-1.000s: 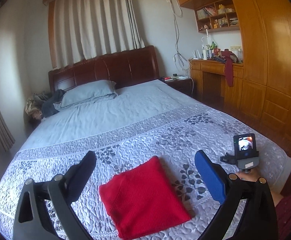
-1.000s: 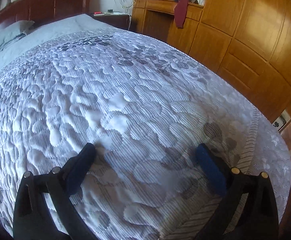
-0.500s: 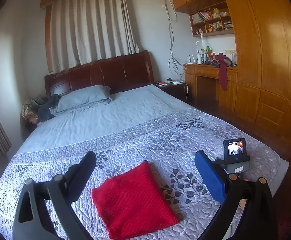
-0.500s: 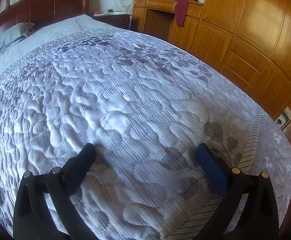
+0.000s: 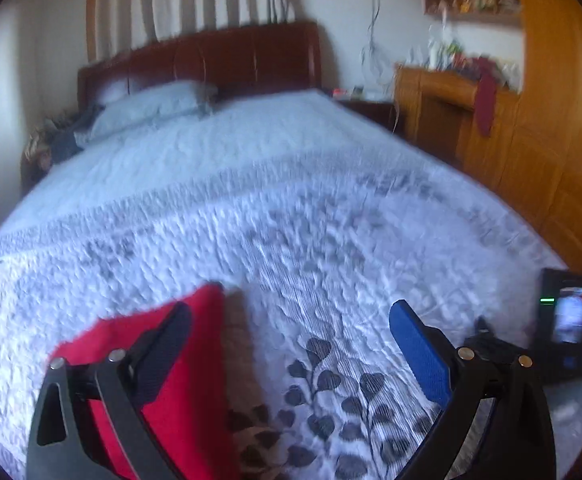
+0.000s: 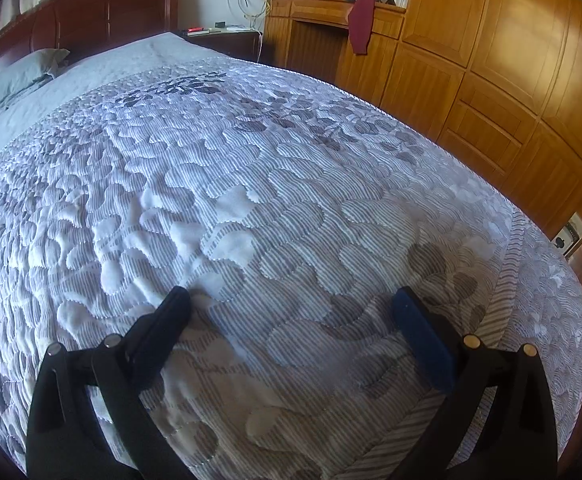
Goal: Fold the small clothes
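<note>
A quilted, grey-striped bedspread (image 6: 291,200) with leaf patterns covers the wide bed before me, a dark wooden headboard (image 5: 203,60) far off and honey-coloured wardrobes (image 6: 511,60) on the right. My left tongs (image 5: 289,318) hang wide apart and empty over the folded red knit garment (image 5: 195,392) at near left, which only that blurred view shows. My right tongs (image 6: 291,304) gape empty over bare quilt.

A quilted bed (image 6: 251,200) with dark headboard (image 5: 211,60) (curtains (image 5: 179,0) behind) faces wooden wardrobes (image 6: 511,60).
</note>
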Demonstrator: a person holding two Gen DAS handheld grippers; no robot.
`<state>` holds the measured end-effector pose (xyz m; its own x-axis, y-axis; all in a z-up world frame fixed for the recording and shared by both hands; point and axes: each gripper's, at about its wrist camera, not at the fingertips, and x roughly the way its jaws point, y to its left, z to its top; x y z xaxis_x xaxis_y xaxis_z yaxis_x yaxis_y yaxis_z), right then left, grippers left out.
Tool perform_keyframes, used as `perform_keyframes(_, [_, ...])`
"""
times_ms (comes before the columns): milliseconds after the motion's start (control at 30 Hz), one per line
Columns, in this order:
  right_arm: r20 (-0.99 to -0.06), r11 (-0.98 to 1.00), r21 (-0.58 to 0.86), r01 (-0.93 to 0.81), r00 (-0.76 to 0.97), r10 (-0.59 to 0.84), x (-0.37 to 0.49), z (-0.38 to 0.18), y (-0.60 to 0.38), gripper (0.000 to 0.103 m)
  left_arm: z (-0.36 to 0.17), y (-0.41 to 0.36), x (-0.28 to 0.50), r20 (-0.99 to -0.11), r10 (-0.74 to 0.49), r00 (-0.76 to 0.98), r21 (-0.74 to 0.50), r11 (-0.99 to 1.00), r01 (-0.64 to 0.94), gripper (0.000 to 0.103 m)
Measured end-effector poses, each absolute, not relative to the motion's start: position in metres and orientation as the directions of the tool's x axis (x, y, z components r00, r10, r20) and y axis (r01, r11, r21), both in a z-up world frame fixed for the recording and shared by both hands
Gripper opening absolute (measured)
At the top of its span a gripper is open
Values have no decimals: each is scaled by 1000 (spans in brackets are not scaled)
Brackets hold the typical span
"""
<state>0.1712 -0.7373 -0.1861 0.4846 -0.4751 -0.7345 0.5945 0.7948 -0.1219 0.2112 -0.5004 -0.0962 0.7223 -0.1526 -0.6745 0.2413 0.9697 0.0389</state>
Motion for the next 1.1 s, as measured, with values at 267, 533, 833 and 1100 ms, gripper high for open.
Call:
perform_keyframes(267, [-732, 793, -121, 597, 486, -477, 171, -186, -737, 101, -184, -560, 258, -770, -128, 626, 28, 972, 233, 99])
perform_keyframes(533, [-731, 791, -123, 600, 484, -481, 170, -187, -737, 101, -203, -559, 260, -797, -141, 587, 11, 969, 248, 100])
perform_keyframes(833, [-732, 790, -123, 601, 482, -481, 170, -187, -737, 101, -202, -560, 260, -798, -142, 585, 10, 968, 249, 100])
perform_keyframes(1100, [-739, 788, -126, 602, 473, -479, 169, -188, -737, 101, -202, -560, 260, -798, -142, 585, 10, 969, 249, 100])
